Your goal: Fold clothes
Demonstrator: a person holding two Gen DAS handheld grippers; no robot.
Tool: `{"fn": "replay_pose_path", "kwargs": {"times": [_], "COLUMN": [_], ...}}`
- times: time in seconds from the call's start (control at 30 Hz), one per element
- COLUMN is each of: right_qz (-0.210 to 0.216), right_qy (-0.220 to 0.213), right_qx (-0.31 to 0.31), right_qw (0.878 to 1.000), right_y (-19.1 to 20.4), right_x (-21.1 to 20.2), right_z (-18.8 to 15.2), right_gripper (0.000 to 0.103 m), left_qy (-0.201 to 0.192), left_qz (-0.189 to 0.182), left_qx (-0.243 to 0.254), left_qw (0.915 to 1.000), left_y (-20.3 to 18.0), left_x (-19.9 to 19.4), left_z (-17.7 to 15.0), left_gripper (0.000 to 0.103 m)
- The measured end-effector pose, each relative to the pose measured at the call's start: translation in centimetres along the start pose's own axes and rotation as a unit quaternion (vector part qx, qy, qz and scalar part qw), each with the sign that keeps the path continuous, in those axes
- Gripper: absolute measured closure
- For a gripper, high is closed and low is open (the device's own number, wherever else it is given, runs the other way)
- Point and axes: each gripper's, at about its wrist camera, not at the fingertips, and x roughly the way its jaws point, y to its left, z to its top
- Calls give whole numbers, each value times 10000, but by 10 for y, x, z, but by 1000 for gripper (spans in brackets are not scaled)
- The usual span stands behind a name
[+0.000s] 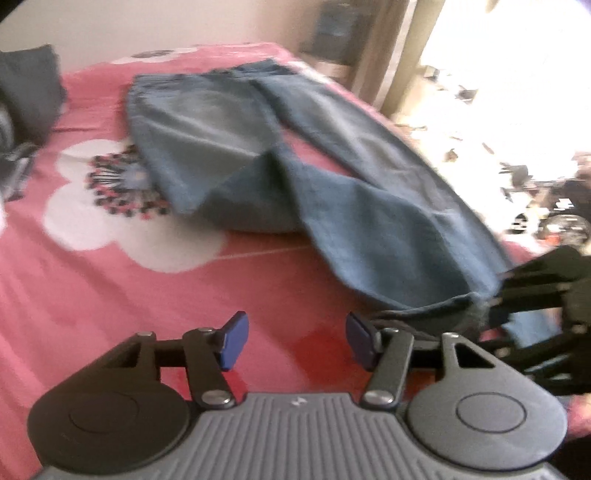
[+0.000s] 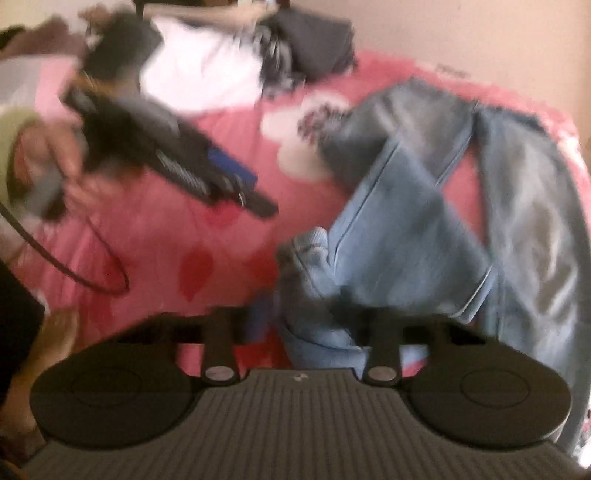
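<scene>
bed (image 1: 110, 295): pink floral sheet | jeans (image 1: 332, 192) on it | wall (image 1: 147, 22) cream

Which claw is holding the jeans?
The right claw: it pinches the hem of the jeans. The left claw is open, with only bedsheet showing between its pads.

One pair of blue jeans (image 1: 229, 147) on one bed with a pink flowered cover (image 1: 110, 288). Two tongs: the left tongs (image 1: 295, 341) and the right tongs (image 2: 306, 328). One heap of dark and white clothes (image 2: 207, 70) by the bed's far edge; its pieces cannot be counted
</scene>
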Motion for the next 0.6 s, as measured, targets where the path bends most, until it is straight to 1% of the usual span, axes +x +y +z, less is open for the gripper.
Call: {"fn": "replay_pose_path", "kwargs": {"times": [0.1, 0.2, 0.3, 0.43, 0.47, 0.53, 0.6], "right_qz": [560, 1252, 1648, 2251, 2412, 2531, 2442], "right_qy": [-36, 88, 282, 451, 488, 546, 627], "right_qx": [-286, -466, -691, -864, -903, -1084, -1172], "right_qw": [9980, 9910, 9835, 9694, 9650, 9598, 9606], "right_y": [8, 13, 21, 40, 46, 60, 70], "right_x": [-10, -20, -28, -32, -30, -25, -15], "right_z": [-1, -5, -6, -7, -8, -9, -12], "right_gripper": [90, 90, 90, 90, 90, 90, 87], "left_qy": [75, 323, 621, 828, 869, 948, 1010], "left_qz": [-553, -840, -1058, -1362, -1391, -1440, -1447], "left_qx": [337, 509, 421, -42, -127, -283, -359], "left_qw": [9979, 9946, 9915, 9872, 9864, 9846, 9837], "left_y": [-9, -17, -21, -17, -15, -12, -8], "left_x": [-13, -12, -7, -3, -2, 0, -1], "left_z": [-6, -15, -23, -31, -32, -35, -38], "left_gripper": [44, 44, 44, 44, 44, 44, 44]}}
